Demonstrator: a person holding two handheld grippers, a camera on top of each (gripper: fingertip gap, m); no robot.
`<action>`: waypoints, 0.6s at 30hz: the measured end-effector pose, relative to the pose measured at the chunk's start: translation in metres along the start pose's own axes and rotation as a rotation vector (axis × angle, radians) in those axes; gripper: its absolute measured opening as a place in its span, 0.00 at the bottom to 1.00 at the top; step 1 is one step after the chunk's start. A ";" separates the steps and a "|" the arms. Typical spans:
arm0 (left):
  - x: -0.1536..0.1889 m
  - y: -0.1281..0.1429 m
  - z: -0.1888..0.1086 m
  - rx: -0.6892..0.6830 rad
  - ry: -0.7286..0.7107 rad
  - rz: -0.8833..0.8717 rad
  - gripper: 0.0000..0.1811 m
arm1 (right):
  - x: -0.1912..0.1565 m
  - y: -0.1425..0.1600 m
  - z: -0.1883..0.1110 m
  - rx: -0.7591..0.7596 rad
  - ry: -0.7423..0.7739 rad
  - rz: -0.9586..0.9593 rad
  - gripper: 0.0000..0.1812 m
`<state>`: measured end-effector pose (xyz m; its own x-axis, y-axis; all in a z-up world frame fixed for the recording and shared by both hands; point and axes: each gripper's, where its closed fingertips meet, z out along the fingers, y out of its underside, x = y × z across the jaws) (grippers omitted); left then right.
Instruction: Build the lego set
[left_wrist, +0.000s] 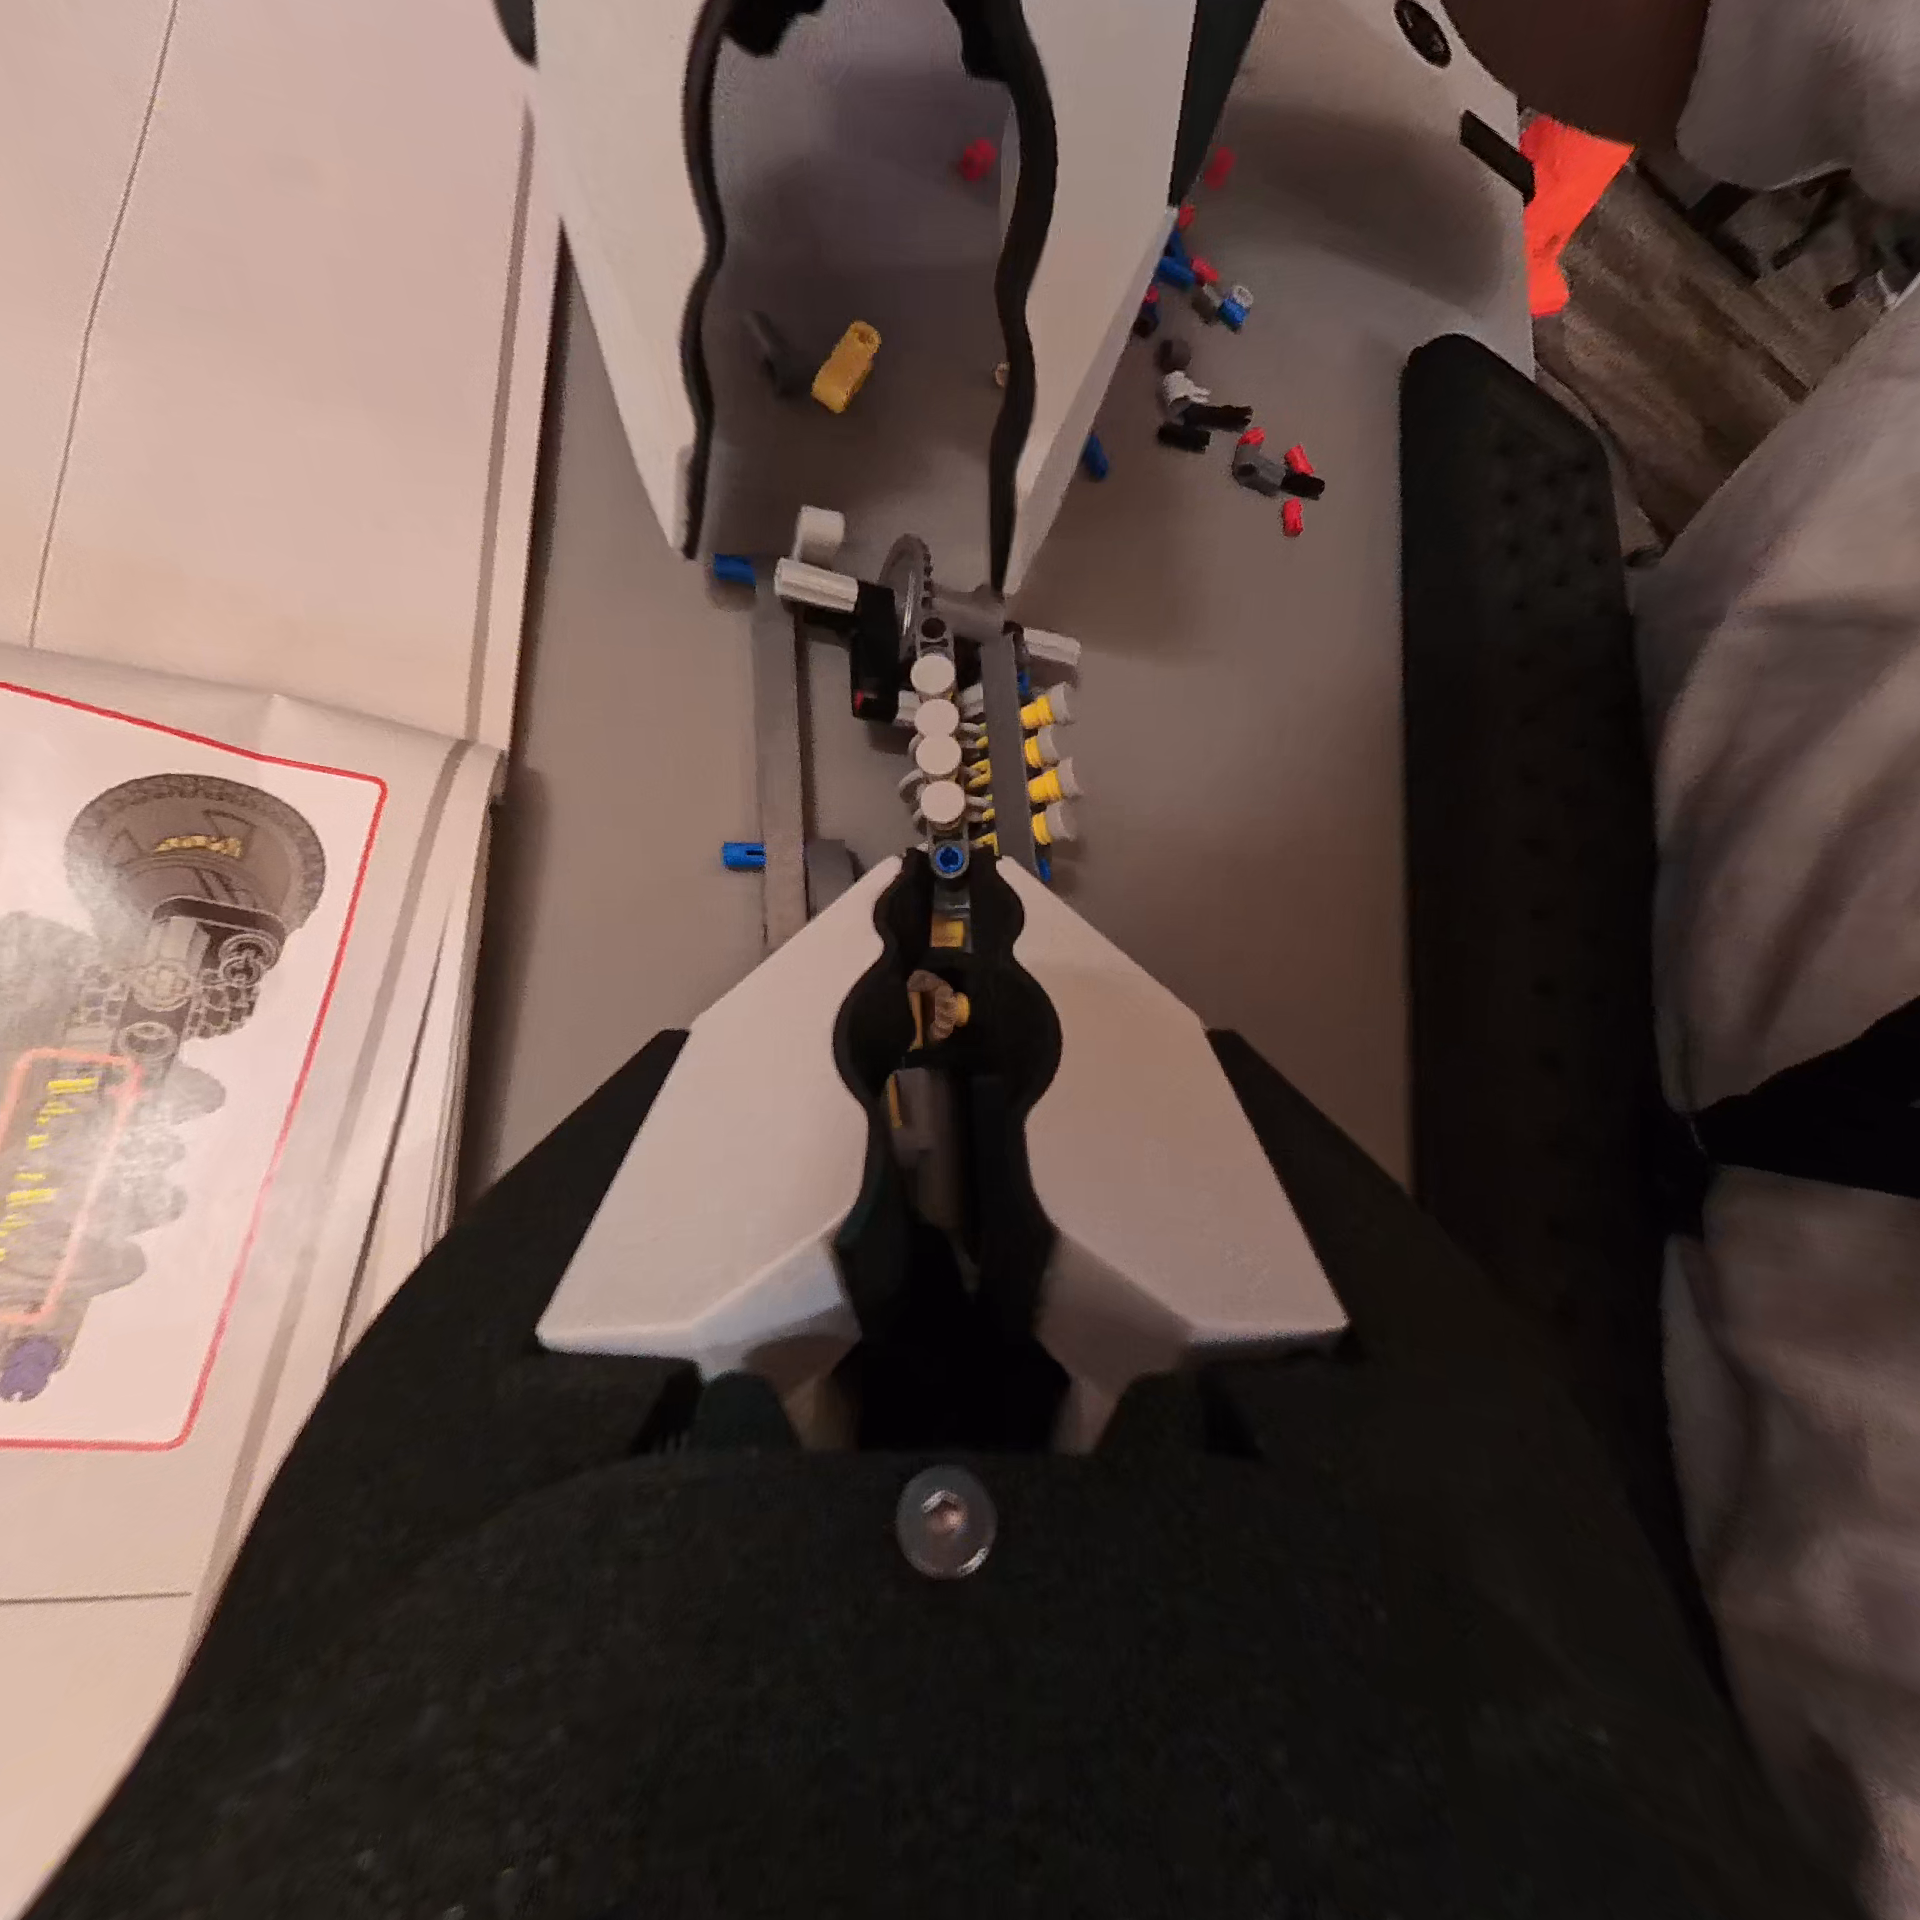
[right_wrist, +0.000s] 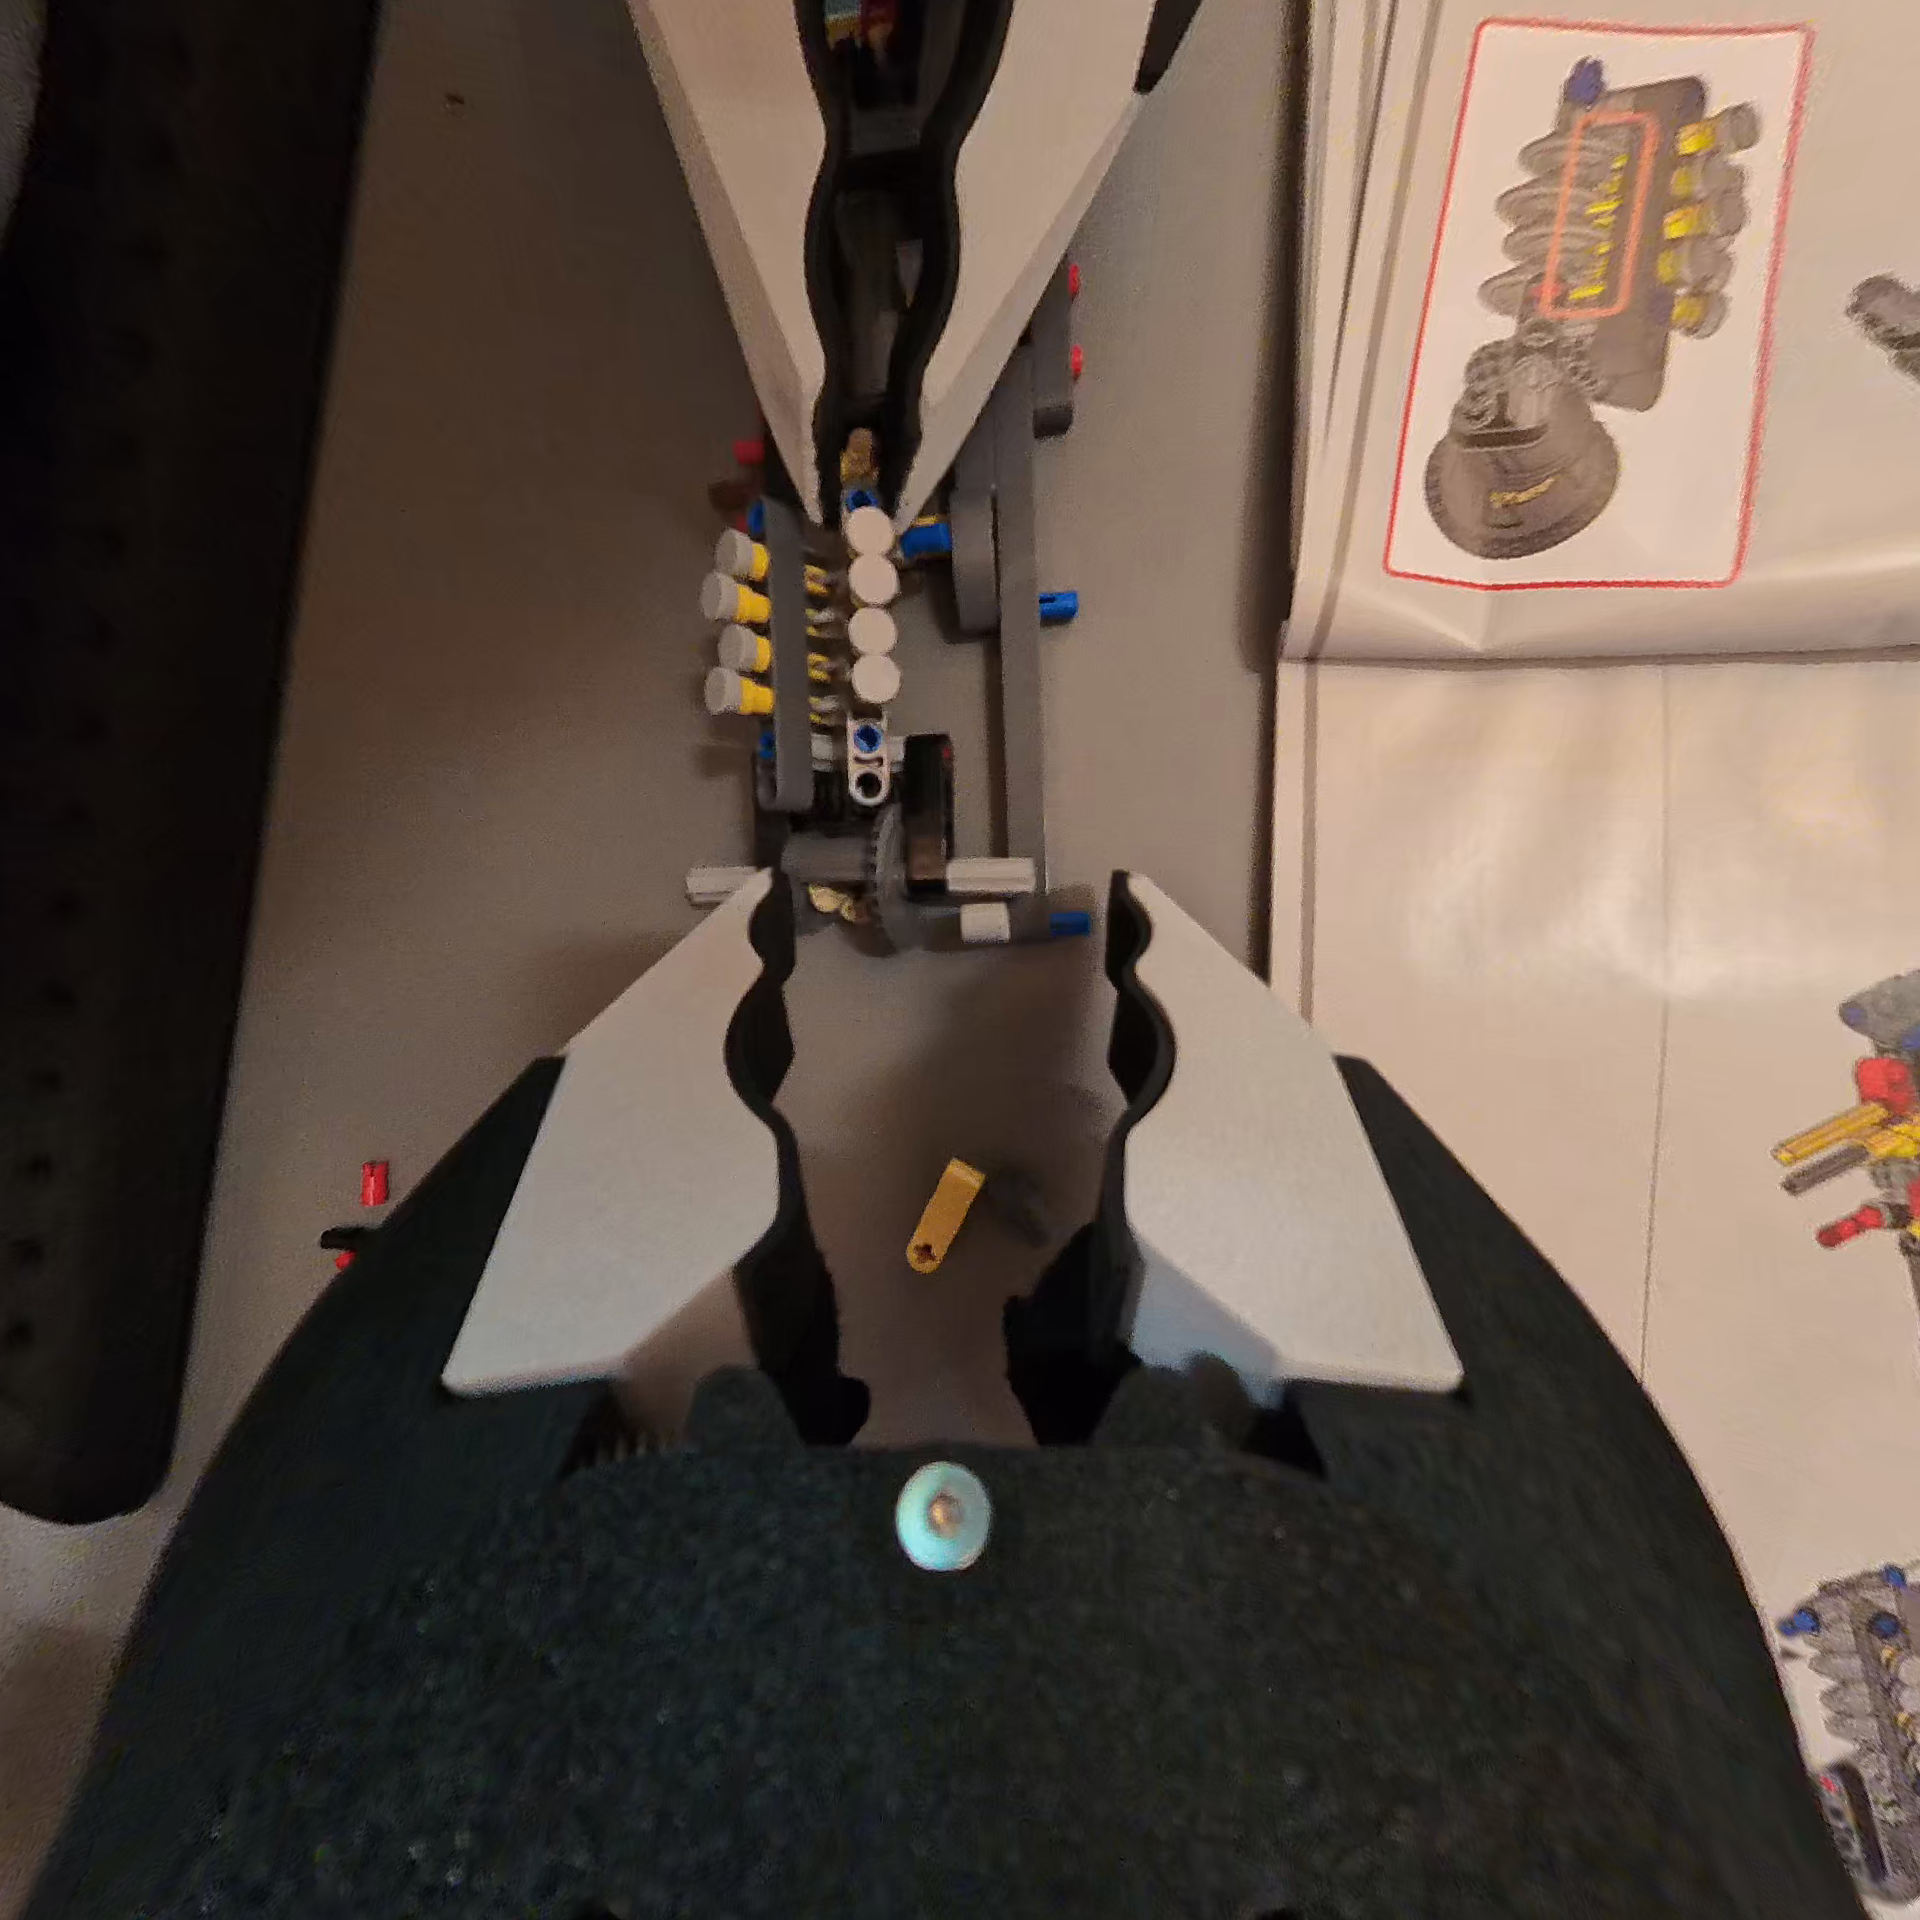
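Left wrist view: two grippers meet over one lego engine model on the grey desk (left_wrist: 623, 935).

The left gripper (left_wrist: 948, 868) has its fingers (left_wrist: 810, 1039) pinched shut on the near end of the model (left_wrist: 945, 748), clamping a grey and yellow part of it. The right gripper (right_wrist: 940, 894) stands with fingers (right_wrist: 644, 1122) spread wide at the far end, nothing between them. The model is dark grey, with four round white caps (right_wrist: 871, 603) in a row and four yellow-and-grey pistons (right_wrist: 740, 623) along one side. One loose yellow piece (right_wrist: 943, 1216) lies on the desk between the right fingers; small red, blue and black pieces (left_wrist: 1226, 384) lie scattered nearby. One open instruction booklet (right_wrist: 1600, 301) lies beside the model.
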<state>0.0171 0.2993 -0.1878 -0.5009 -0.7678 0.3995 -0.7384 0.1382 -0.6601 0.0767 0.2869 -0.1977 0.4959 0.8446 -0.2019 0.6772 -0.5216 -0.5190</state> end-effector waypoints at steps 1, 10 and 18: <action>-0.001 0.000 0.000 0.001 -0.001 -0.003 0.03 | -0.001 0.002 0.002 -0.019 -0.018 -0.002 0.33; -0.001 0.004 0.000 0.002 -0.002 -0.022 0.03 | -0.007 0.003 0.011 -0.042 -0.087 0.006 0.29; -0.001 0.005 -0.002 0.012 -0.006 -0.038 0.03 | -0.009 0.003 0.013 -0.055 -0.069 -0.008 0.28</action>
<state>0.0128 0.3015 -0.1906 -0.4700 -0.7760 0.4207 -0.7514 0.1016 -0.6520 0.0677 0.2795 -0.2080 0.4526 0.8542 -0.2559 0.7110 -0.5189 -0.4746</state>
